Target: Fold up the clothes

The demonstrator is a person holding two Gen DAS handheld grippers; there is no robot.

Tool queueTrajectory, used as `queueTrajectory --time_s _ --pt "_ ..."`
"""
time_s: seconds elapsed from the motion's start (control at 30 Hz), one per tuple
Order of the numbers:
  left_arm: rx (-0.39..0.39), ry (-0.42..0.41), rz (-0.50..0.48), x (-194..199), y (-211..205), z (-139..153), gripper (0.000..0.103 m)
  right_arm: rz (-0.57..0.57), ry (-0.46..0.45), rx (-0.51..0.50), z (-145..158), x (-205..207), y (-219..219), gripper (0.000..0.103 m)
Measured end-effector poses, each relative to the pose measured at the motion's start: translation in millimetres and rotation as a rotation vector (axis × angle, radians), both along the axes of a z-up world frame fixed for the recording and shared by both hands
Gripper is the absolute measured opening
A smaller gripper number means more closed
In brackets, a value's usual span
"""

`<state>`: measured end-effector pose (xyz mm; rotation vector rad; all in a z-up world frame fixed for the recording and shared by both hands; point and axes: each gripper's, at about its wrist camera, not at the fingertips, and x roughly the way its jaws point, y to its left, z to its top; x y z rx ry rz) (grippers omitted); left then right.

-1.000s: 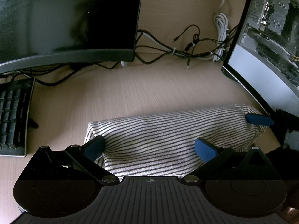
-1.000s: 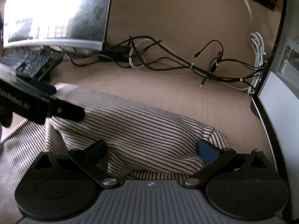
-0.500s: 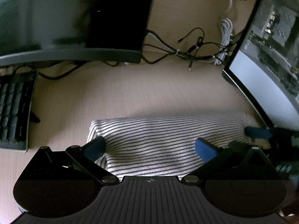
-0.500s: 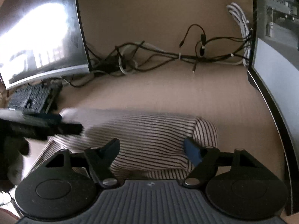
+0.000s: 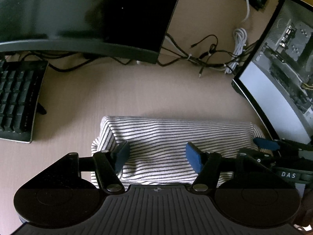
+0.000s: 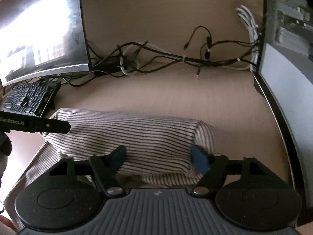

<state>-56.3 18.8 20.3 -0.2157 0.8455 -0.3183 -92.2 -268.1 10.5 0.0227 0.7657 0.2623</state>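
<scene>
A white garment with thin dark stripes (image 5: 166, 133) lies folded into a long roll on the wooden desk (image 5: 137, 90). My left gripper (image 5: 157, 154) sits low over its left half, jaws closing, with cloth between the blue pads and no clear pinch. At the roll's right end one of the right gripper's blue pads (image 5: 265, 144) shows. In the right wrist view the garment (image 6: 137, 129) bulges between the jaws of my right gripper (image 6: 158, 157), which are also closing. One of the left gripper's black fingers (image 6: 39, 125) crosses the roll's left end.
A dark curved monitor (image 5: 78, 9) stands at the back left, with a black keyboard (image 5: 15, 98) beside it. A second screen (image 5: 283, 68) walls off the right side. Tangled cables (image 5: 205, 58) run along the back of the desk.
Both pairs of jaws have narrowed around the cloth. Both views have rolled a little. The slumped fold has straightened into an even roll, and the right gripper sits nearer its right end.
</scene>
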Motion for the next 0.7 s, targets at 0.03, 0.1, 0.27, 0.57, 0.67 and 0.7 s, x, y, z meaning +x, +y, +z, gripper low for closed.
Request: queueTrajectory --time_s 0.03,0.1,0.27,0.57,0.67,0.7 --pt "0.001 -0.006 -0.005 0 -1 -1 0.071 0.000 0.007 -0.009 -1 -1 0 0.065" --pt "0.011 -0.025 -0.023 1 -3 -4 0.075 0.004 0.012 -0.045 -4 1 7 0.064" --pt "0.072 -0.072 -0.053 15 -12 -7 0.079 0.008 -0.022 -0.106 -11 23 14 0.065" --pt "0.080 -0.082 -0.084 25 -13 -9 0.089 0.025 0.028 -0.107 -8 41 10 0.065" --pt "0.074 -0.082 -0.091 26 -13 -9 0.091 0.029 0.032 -0.122 -10 39 12 0.065" --pt "0.073 -0.080 -0.093 26 -13 -9 0.091 0.029 0.037 -0.124 -9 41 12 0.065"
